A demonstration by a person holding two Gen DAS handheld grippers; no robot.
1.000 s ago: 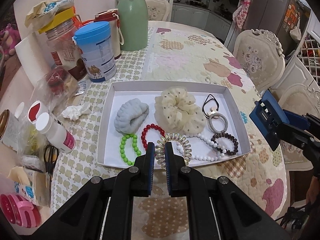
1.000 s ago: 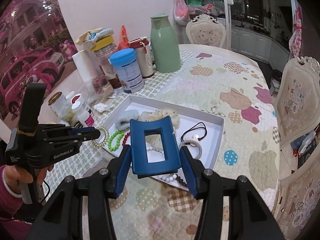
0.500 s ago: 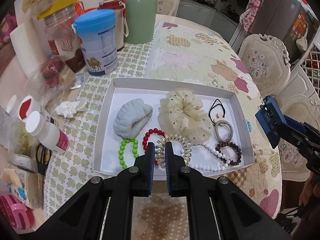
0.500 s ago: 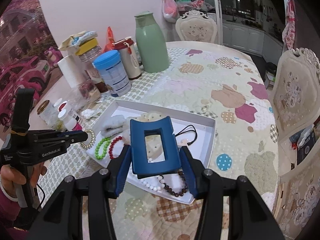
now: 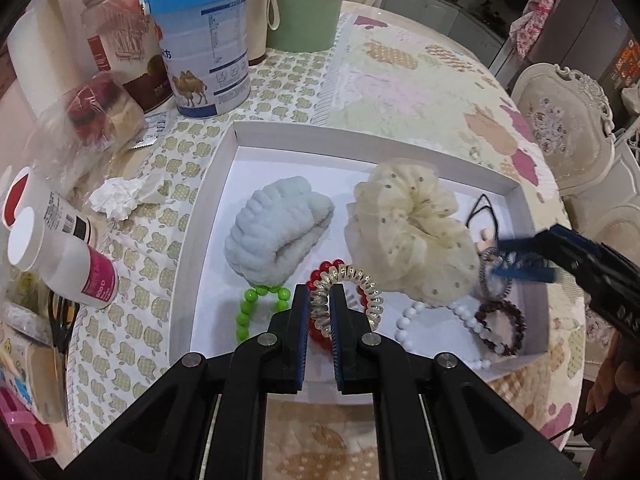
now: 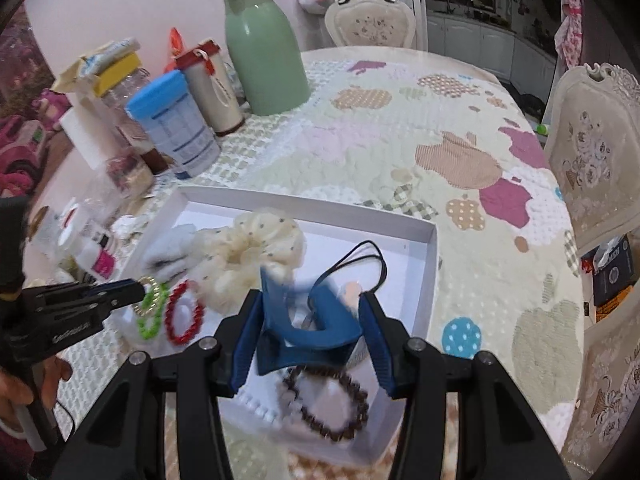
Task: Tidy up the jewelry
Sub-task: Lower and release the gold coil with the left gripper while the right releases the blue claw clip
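The white tray (image 5: 208, 216) stood on the patterned tablecloth (image 5: 420, 80), with its long side running left to right in the left wrist view. Inside it lay a pale blue fluffy scrunchie (image 5: 276, 232) on the left and a cream dotted scrunchie (image 5: 404, 236) in the middle, touching nothing on its left side. Near the front wall of the tray lay a green bead bracelet (image 5: 246, 308), a red bead bracelet (image 5: 324, 270), a white bead bracelet (image 5: 440, 316) and a dark brown bead bracelet (image 5: 502, 328). A black cord hair tie (image 5: 486, 210) lay in the back right corner, and a grey ring hair tie (image 5: 490, 276) lay just beside the cream scrunchie.

The left gripper (image 5: 320, 304) had its jaws almost closed on the clear spiral hair tie (image 5: 348, 288), which stood up on its edge above the red bracelet, its ring plane across the gripper fingers.

The right gripper (image 6: 316, 332) carried the blue rectangular hair clip (image 6: 308, 320) between widely spaced jaws; the clip was blurred and tilted, its long axis leaning up and to the left. I cannot tell if both jaws were pressing it. In the left wrist view the clip (image 5: 524, 258) was at the right end of the tray, over the grey ring tie.

Behind the tray stood a blue-lidded can (image 5: 204, 40) and a green flask (image 6: 264, 48). A white bottle (image 5: 60, 256) lay left of the tray.
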